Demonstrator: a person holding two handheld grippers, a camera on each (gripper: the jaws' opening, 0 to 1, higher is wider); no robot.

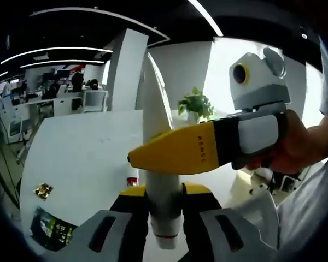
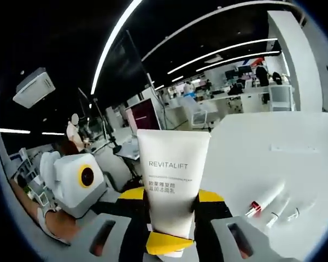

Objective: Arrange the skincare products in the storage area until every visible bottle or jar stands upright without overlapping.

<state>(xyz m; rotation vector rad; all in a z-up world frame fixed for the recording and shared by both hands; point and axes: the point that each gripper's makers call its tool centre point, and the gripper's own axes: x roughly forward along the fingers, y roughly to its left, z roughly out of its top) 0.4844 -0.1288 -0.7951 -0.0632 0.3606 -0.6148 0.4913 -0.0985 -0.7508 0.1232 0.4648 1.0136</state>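
A: Nearest us in the left gripper view, what do we have?

B: Our left hand-held gripper [image 1: 165,232] is clamped on the cap end of the white tube [image 1: 156,142], which rises between the two jaws above the counter [image 1: 82,158]. Right across the tube, touching its front, sits the yellow jaw of our right hand-held gripper [image 1: 177,154], held by a hand [image 1: 287,150].

A: And in the right gripper view?

B: The same tube [image 2: 172,180], broad face to us, printed REVITALIFT. The right hand-held gripper [image 2: 169,240] is closed on its lower part; a yellow jaw tip overlaps the tube's bottom edge. Beside the tube we see the left hand-held gripper's body [image 2: 76,183] in a hand [image 2: 57,224].

A: Beyond the tube?

B: On the counter [image 2: 262,158], three slim tubes [image 2: 273,204] lie flat near each other, well apart from the big one. In the left gripper view, a gold-wrapped item [image 1: 43,190] and a dark packet [image 1: 52,228] lie on the counter, with a potted plant [image 1: 195,105] further behind the tube.
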